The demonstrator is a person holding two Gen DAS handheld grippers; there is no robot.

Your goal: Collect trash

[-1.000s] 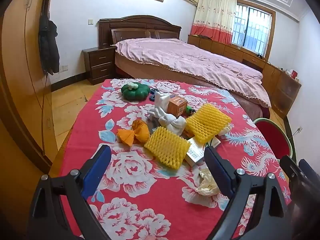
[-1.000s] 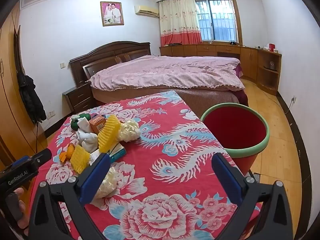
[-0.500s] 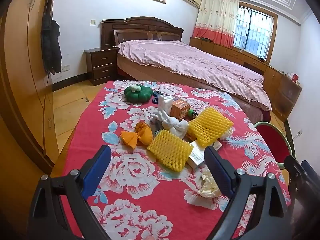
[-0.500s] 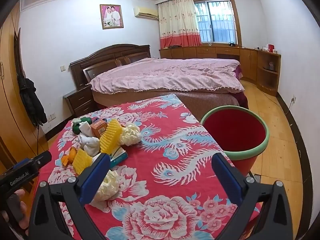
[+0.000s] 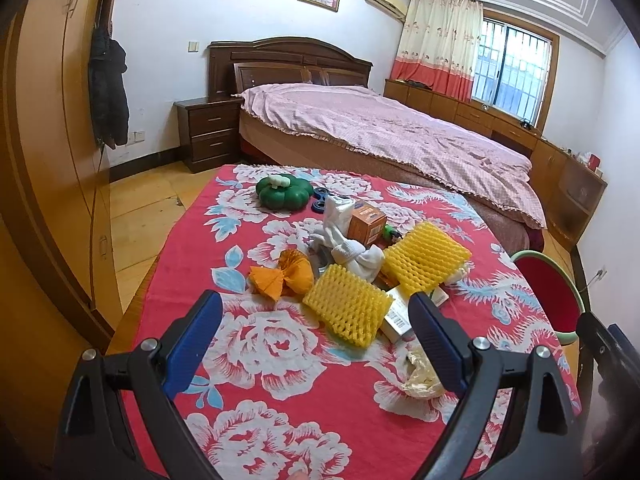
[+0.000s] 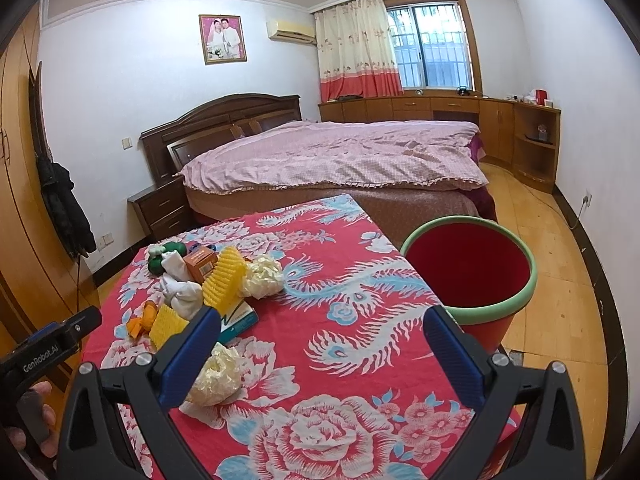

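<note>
Bedroom table (image 5: 280,360) — scattered trash (image 5: 346,308), red bin (image 6: 472,268)

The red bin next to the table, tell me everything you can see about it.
The bin is a round bucket, red inside and out, with a pale green rim; it looks like plastic. It widens toward the top and stands upright on the wooden floor, close by the table's right edge, with the bed behind it. What shows of its inside holds nothing; the bottom is hidden. Whether it touches the tablecloth is unclear. No gripper touches it.
</note>
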